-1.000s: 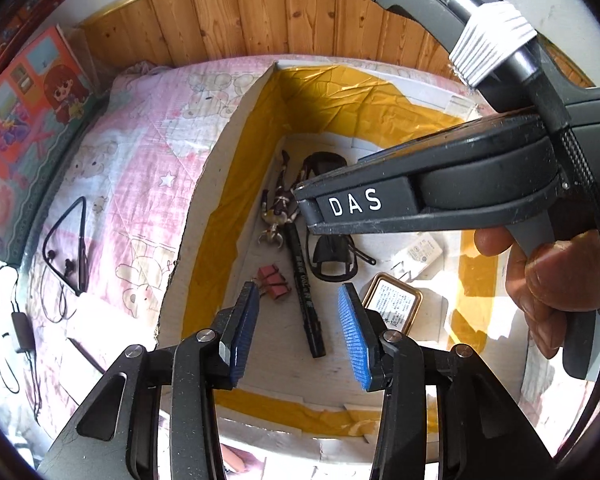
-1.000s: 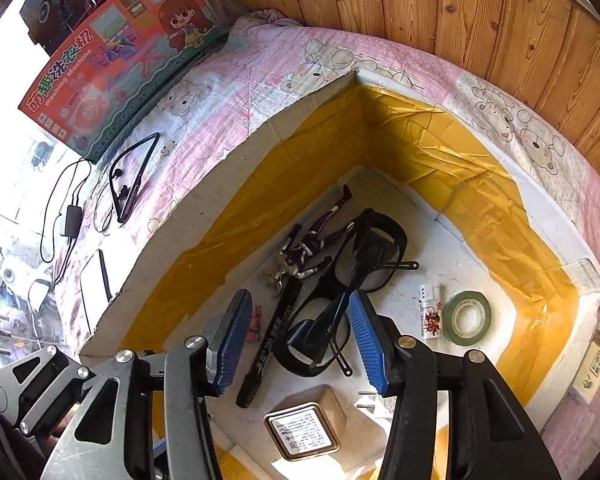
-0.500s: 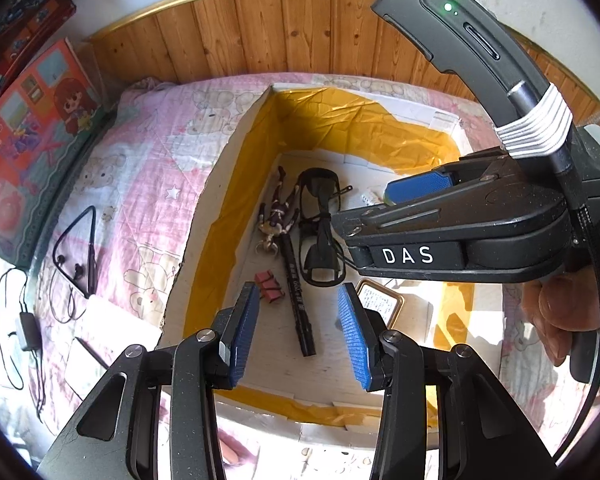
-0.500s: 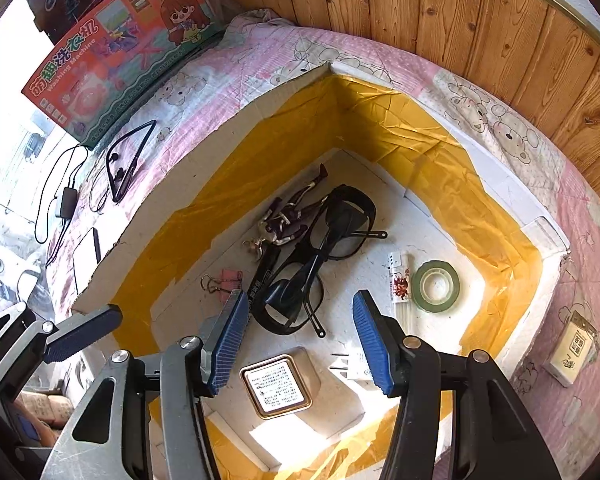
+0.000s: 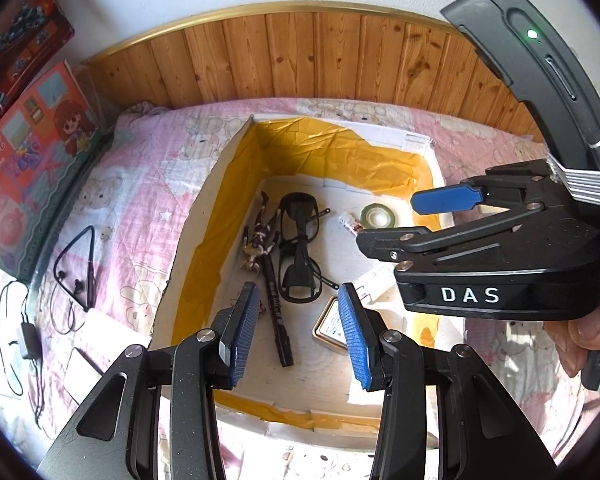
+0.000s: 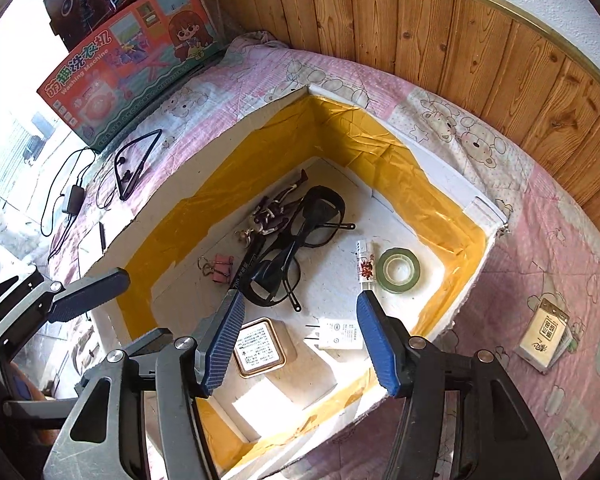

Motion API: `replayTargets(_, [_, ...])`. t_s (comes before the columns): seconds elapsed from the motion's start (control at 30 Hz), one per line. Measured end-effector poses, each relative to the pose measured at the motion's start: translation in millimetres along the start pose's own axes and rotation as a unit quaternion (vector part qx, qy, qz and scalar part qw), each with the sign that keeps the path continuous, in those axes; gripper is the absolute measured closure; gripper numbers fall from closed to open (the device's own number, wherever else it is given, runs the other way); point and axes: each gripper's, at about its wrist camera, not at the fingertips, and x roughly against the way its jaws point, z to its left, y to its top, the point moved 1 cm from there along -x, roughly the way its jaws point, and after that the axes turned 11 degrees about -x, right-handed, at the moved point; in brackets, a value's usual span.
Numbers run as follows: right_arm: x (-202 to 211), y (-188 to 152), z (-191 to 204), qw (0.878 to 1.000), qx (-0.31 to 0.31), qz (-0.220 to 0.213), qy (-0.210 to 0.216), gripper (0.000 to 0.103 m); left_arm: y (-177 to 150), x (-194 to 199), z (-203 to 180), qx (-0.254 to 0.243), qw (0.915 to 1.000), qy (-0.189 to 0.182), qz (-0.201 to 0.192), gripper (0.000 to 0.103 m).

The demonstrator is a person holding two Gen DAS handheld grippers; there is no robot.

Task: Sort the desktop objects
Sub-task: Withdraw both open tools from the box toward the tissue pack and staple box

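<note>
Hovering above the box (image 6: 260,120) — left gripper (image 5: 300,336) jaws spread, right gripper (image 6: 300,344) jaws just widening, both empty.

Below my right jaws the tin (image 6: 260,347) and plug (image 6: 337,334) crowd the box (image 6: 260,128) floor; bare floor lies beyond the glasses (image 6: 296,248).

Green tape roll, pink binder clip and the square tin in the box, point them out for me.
Tape roll (image 6: 399,270): right wrist view, on its green ring.
Binder clip (image 6: 223,267): right wrist view, on its pink body.
Tin (image 6: 259,347): right wrist view, on its printed lid label.
</note>
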Motion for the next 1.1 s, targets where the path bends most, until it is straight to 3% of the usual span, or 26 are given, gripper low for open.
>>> replayTargets(0.5, [47,-36,-13,0.998,-0.005,-0.06,0.033,0.041,2,14,-3,0.026,0.9993,-0.015,-0.022,0.06])
replayTargets(0.83, [85,-67,-12,0.991,0.02,-0.125,0.037,0.039,1,21,-12,0.023,0.9993,-0.013,-0.028,0.059])
replayTargets(1.1, [97,-99,-13,0.986,0.03,-0.152,0.056,0.036,1,26,-23,0.019,0.9992,-0.009,-0.032,0.059])
